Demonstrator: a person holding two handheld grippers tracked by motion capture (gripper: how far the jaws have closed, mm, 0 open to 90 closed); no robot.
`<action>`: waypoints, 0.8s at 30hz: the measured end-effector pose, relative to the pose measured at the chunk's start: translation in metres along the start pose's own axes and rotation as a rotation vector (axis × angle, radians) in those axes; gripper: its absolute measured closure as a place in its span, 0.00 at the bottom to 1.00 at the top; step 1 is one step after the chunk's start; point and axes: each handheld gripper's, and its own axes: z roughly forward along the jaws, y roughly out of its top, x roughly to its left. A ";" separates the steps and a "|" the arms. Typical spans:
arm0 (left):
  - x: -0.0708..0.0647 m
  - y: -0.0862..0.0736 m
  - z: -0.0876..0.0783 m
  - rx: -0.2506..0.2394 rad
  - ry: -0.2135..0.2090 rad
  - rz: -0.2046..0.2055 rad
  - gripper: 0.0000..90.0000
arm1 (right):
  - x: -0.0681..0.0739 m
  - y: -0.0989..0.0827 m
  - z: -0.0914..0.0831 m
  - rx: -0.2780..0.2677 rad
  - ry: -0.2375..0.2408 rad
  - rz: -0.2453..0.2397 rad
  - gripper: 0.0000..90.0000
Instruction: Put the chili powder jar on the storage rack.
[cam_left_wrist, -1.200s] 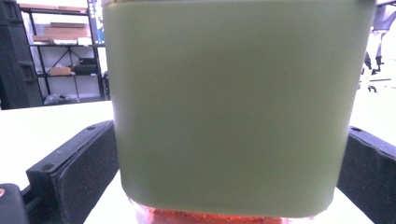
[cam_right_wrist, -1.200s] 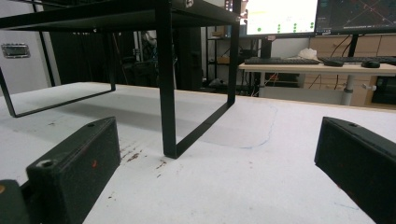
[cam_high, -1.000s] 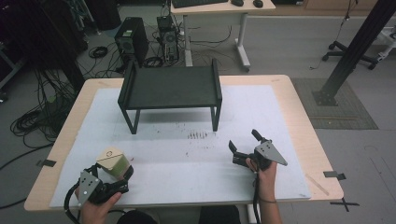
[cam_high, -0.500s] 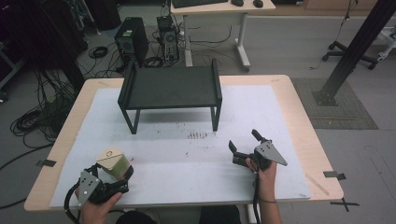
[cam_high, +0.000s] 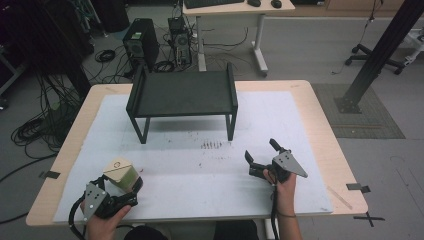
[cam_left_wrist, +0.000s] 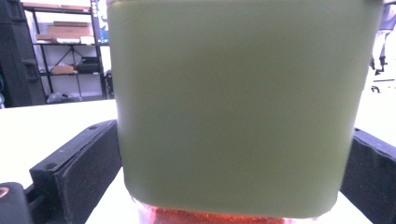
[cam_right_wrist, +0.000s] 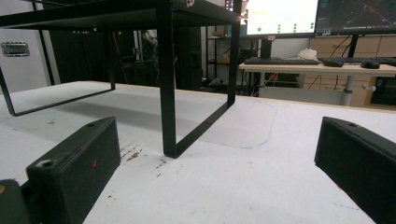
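Two risks, judged from the grip. Left gripper (cam_high: 131, 186), lower left of high view, has jaws closed round a squarish jar with pale tan lid, olive-green wall and red stuff at the bottom (cam_high: 121, 173). In left gripper view the jar (cam_left_wrist: 243, 112) sits between both black jaws, filling centre frame. Hold looks low on the body, so jar could tip or slide out if swung fast. Centre: black metal shelf stand (cam_high: 182, 94) on white table mat (cam_high: 280, 120); a low carry could knock its front leg (cam_right_wrist: 167, 93). Right gripper (cam_high: 261, 152), lower right, jaws spread wide, holding nothing, well apart from jar.
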 end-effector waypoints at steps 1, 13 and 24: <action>0.000 0.000 0.000 0.001 0.003 -0.002 0.03 | 0.000 0.000 0.000 0.000 0.000 0.000 0.00; 0.000 0.000 -0.001 -0.001 -0.007 -0.004 0.14 | 0.000 0.000 0.000 -0.001 -0.001 0.001 0.00; 0.001 0.000 -0.001 0.000 -0.026 -0.007 0.26 | 0.000 0.000 0.000 -0.002 -0.001 0.001 0.00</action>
